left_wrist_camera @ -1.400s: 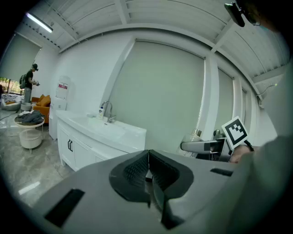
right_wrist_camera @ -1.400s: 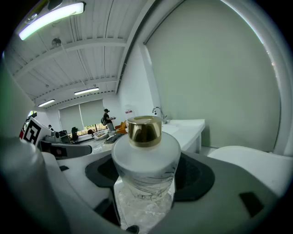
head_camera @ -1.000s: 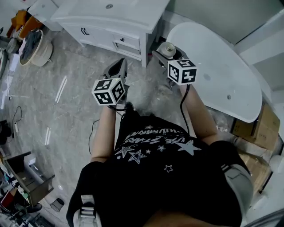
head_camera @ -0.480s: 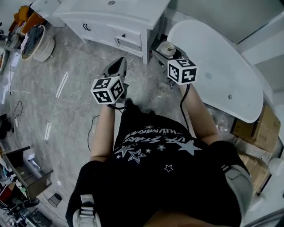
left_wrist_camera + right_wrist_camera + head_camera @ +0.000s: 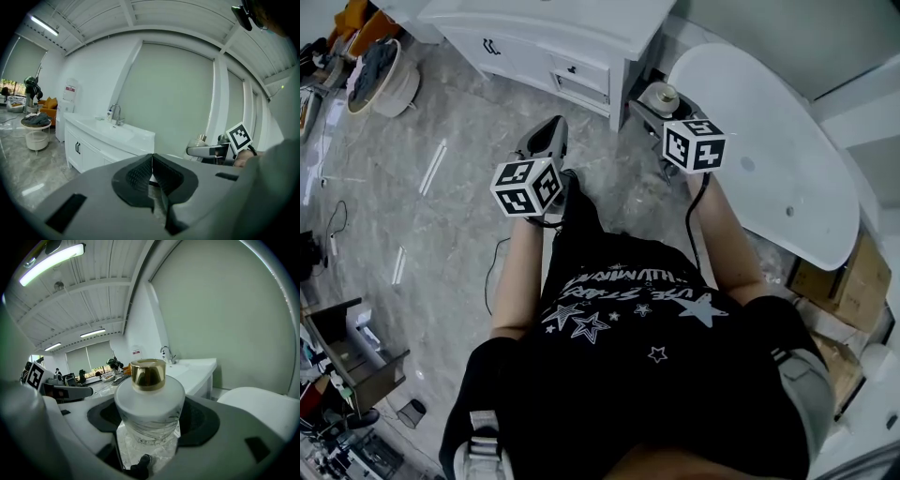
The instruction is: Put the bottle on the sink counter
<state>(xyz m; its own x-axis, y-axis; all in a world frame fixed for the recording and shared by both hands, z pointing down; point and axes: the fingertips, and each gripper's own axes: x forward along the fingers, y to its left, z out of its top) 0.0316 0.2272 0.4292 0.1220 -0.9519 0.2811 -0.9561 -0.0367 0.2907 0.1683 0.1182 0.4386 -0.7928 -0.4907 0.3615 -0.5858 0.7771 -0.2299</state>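
Note:
A frosted white bottle (image 5: pixel 149 404) with a gold cap (image 5: pixel 148 374) sits between the jaws of my right gripper (image 5: pixel 150 420), which is shut on it. In the head view the same bottle (image 5: pixel 660 97) shows just ahead of the right gripper's marker cube, close to the corner of the white sink counter (image 5: pixel 581 19). My left gripper (image 5: pixel 151 176) is shut with nothing in it, its jaws touching. It hangs over the floor at left of the right one (image 5: pixel 546 141). The counter with basin and faucet (image 5: pixel 115 112) lies ahead in the left gripper view.
A white oval bathtub (image 5: pixel 769 141) stands to the right of the counter. A round white stool with dark cloth (image 5: pixel 380 80) is at the far left. Cardboard boxes (image 5: pixel 825 281) lie at the right. Cables run across the marble floor (image 5: pixel 422 244).
Both grippers and the bottle have drifted slightly forward and right towards the counter. The grip on the bottle is unchanged.

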